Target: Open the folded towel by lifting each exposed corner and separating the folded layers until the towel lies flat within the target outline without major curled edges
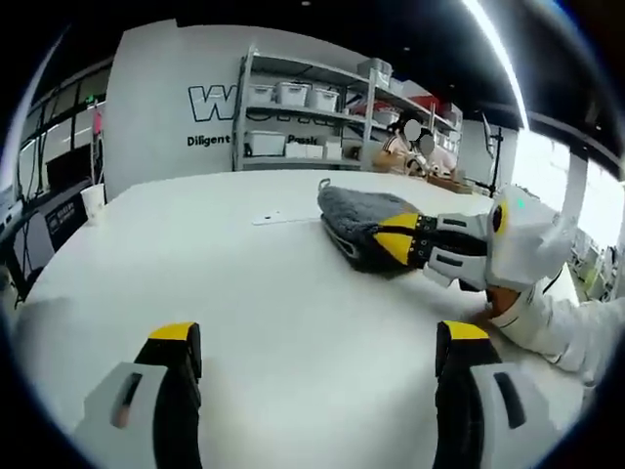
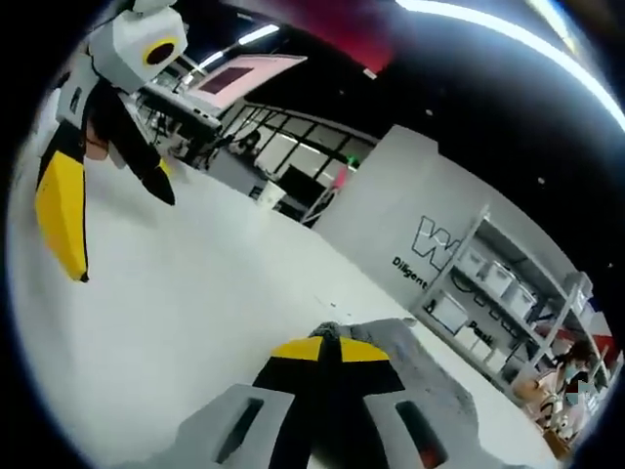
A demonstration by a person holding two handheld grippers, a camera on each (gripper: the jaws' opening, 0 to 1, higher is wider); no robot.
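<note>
Folded grey terry-cloth towel (image 1: 359, 221) lay right of centre in the left gripper view, on the far part of the broad white table (image 1: 244, 293); seen again at the bottom centre of the right gripper view (image 2: 430, 381), tucked under and around that view's own jaws.

Left gripper (image 1: 317, 337), yellow-tipped with black pads on grey bodies, rose from the bottom of its own view with jaws spread wide apart over bare tabletop, holding nothing, well short of the towel; appeared also in the upper left of the right gripper view (image 2: 117, 230), jaws likewise splayed, hanging above the table.

Right gripper (image 1: 393, 234) entered the left gripper view from the right, its yellow tips brought together on the near edge of the towel, white housing and a white sleeve (image 1: 562, 327) trailing behind toward the lower right; in its own view (image 2: 329, 349) the two yellow tips met at the bottom centre, clamped on the grey cloth.

Beyond the table, upper centre of the left gripper view: metal shelving with white storage bins (image 1: 293, 112) against a white lettered wall (image 1: 156, 107).
</note>
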